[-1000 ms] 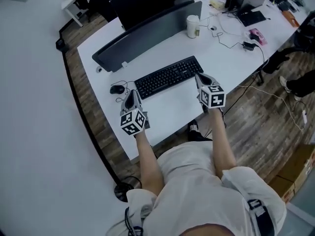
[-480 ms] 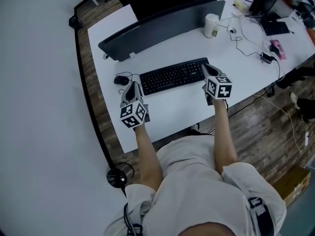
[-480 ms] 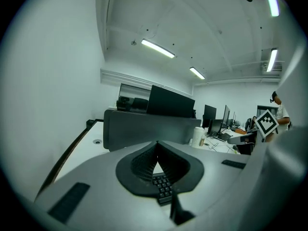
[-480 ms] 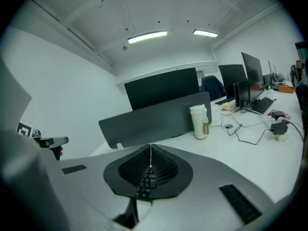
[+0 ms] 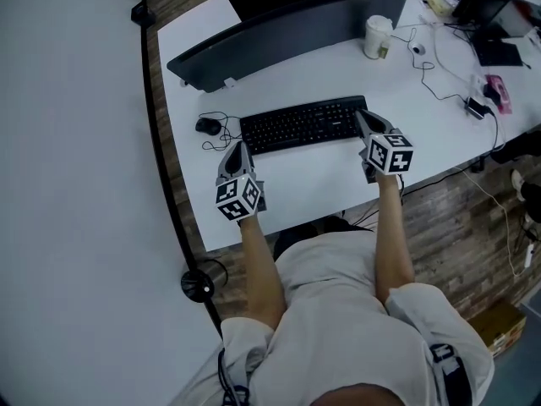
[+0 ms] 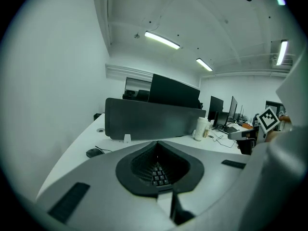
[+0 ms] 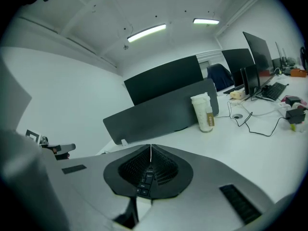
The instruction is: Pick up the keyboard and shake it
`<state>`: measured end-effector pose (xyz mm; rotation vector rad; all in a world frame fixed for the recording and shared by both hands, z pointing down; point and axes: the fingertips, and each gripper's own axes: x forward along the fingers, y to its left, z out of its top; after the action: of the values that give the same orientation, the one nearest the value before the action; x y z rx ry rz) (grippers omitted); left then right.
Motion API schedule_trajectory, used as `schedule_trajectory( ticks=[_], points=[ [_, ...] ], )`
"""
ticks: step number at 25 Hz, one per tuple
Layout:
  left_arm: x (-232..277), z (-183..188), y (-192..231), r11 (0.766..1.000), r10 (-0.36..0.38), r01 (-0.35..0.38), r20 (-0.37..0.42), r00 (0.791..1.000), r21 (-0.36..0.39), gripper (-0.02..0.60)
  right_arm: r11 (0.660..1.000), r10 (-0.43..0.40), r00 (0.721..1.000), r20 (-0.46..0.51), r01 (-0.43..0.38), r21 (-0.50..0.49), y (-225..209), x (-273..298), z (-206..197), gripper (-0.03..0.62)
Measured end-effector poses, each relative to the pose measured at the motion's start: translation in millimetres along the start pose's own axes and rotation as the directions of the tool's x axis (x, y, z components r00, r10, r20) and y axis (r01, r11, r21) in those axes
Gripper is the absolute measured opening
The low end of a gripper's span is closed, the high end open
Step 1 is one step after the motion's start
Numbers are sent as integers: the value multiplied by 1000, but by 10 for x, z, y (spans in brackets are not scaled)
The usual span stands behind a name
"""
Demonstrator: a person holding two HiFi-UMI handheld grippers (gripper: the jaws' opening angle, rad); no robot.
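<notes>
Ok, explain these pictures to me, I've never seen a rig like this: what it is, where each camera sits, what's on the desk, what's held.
A person holds a two-jaw gripper in each hand. The head view looks down from the person's head and shows the left gripper and the right gripper. The other two pictures come from cameras riding on each gripper, looking along its jaws. On the white desk are a black keyboard, a mouse and a cup. Both grippers are shut near the keyboard's ends, holding nothing.

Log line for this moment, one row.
stage: pre-grasp | left tongs: shut, empty, by keyboard left end | right tongs: shut, empty, by right end | keyboard: flat on desk
</notes>
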<state>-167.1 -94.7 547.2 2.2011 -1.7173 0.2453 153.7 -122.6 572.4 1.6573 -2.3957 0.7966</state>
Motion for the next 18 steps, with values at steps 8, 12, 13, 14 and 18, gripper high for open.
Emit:
schedule_trajectory(
  ticks=[8, 12, 13, 14, 18],
  points=[
    [-14, -196, 34, 999, 32, -32, -46, 998, -15, 15, 999, 45, 999, -14, -45, 25, -93, 122, -67, 40],
    [90, -179, 27, 999, 31, -32, -44, 999, -13, 15, 997, 70, 998, 9, -70, 27, -146, 164, 62, 40],
    [112, -159, 29, 999, 31, -32, -42, 999, -15, 15, 997, 78, 997, 11, -78, 29, -154, 173, 92, 40],
    [133, -136, 34, 999, 32, -32, -39, 999, -17, 15, 996, 87, 996, 9, -87, 31, -162, 188, 117, 40],
    [220, -125, 91, 1000, 12, -12, -50, 999, 14, 15, 992, 115, 993, -22, -113, 61, -267, 290, 163, 40]
  ],
)
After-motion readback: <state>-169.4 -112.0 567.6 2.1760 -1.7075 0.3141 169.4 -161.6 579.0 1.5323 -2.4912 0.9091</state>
